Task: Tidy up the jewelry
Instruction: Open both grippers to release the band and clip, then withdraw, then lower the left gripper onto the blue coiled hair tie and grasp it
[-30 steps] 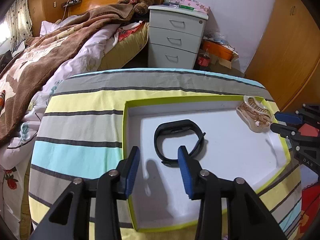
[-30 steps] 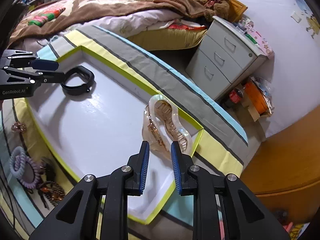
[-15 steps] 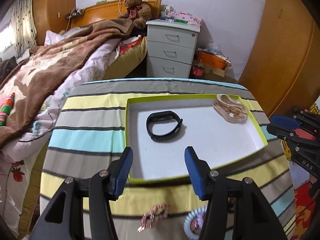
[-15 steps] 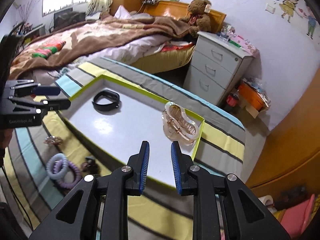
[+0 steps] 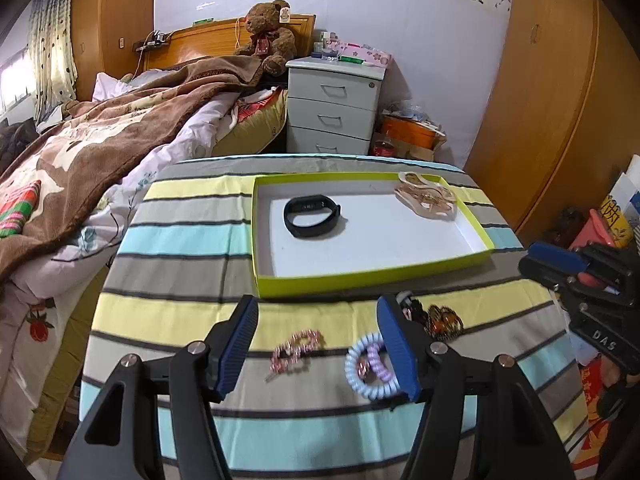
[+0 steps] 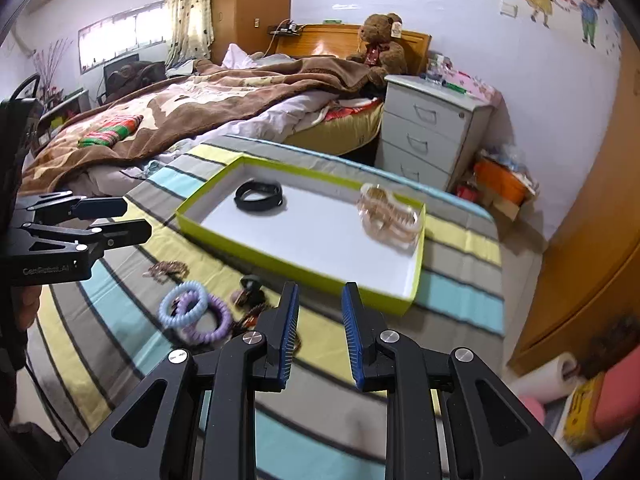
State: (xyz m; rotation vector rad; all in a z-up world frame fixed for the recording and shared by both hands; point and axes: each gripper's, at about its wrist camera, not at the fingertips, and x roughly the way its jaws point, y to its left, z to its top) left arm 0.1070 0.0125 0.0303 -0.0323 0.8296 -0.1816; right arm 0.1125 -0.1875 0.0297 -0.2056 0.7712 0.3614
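Observation:
A lime-green tray (image 5: pixel 372 276) with a white floor holds a black wristband (image 5: pixel 312 216) and a beige claw clip (image 5: pixel 426 200). In front of it on the striped cloth lie a pink beaded clip (image 5: pixel 294 352), blue and purple spiral hair ties (image 5: pixel 368 368) and an amber clip (image 5: pixel 444 322). My left gripper (image 5: pixel 316 316) hovers above these with its jaws opening and nothing between them. My right gripper (image 6: pixel 320 292) hangs near the tray's (image 6: pixel 288 264) front right corner, with a narrow empty gap. The wristband (image 6: pixel 259 196), claw clip (image 6: pixel 390 216) and hair ties (image 6: pixel 196 312) also show there.
A small black clip (image 6: pixel 250 284) lies by the hair ties. The round table's striped cloth (image 5: pixel 180 240) drops off at its edges. A bed with a brown blanket (image 5: pixel 100 140) is at the left, a grey nightstand (image 5: pixel 332 108) behind, and wooden wardrobe doors (image 5: pixel 552 100) at the right.
Both grippers have drawn back and upward from the tray, so the loose pieces on the cloth have come into view. The left jaws have spread wider. The right jaws keep the same narrow gap.

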